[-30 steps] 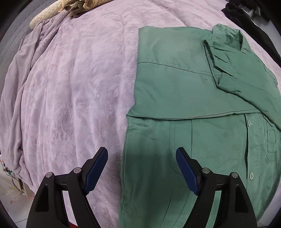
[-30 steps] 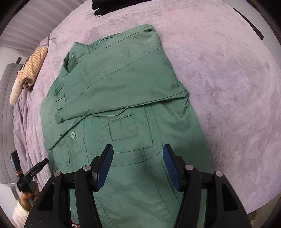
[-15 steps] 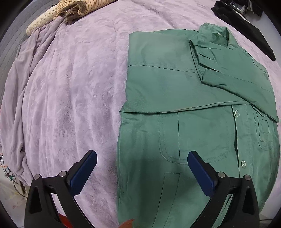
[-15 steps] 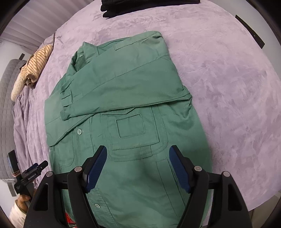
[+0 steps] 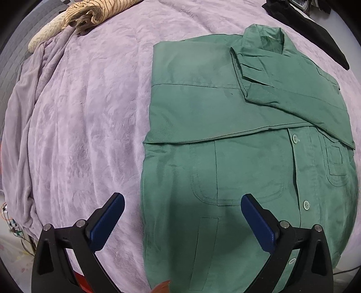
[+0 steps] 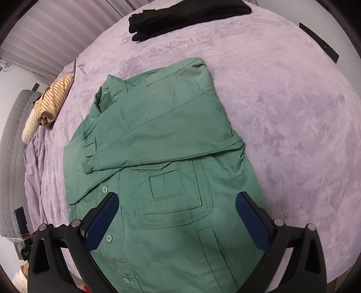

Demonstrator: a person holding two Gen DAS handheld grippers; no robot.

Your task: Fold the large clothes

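- On the bed, a lilac plush blanket [image 5: 85, 126] covers the whole surface, and the green button-up work shirt [image 5: 237, 162] lies flat on it, front up, collar toward the far side.
- Both sleeves of the green shirt are folded across its chest; the cuff of the upper sleeve lies just beside the collar, and the lower half with its buttons and patch pockets lies spread out.
- No container shows in either view; the shirt's pockets lie flat and what they hold cannot be told.
- Left hand-held gripper [image 5: 182, 216]: jaws spread wide with nothing held, one blue pad over the blanket and the other over the shirt's lower part, straddling its side edge.
- Right hand-held gripper [image 6: 178, 216]: jaws opening, over the shirt's chest-pocket area with only the flat cloth showing between the blue pads, nothing gripped.
- A beige striped knit garment [image 5: 88, 15] lies bunched at the far left of the bed, well apart from the shirt.
- A black folded garment [image 6: 185, 15] lies at the far edge beyond the collar, also apart from the shirt.
- A grey quilted surface [image 6: 13, 144] shows past the bed's left side.
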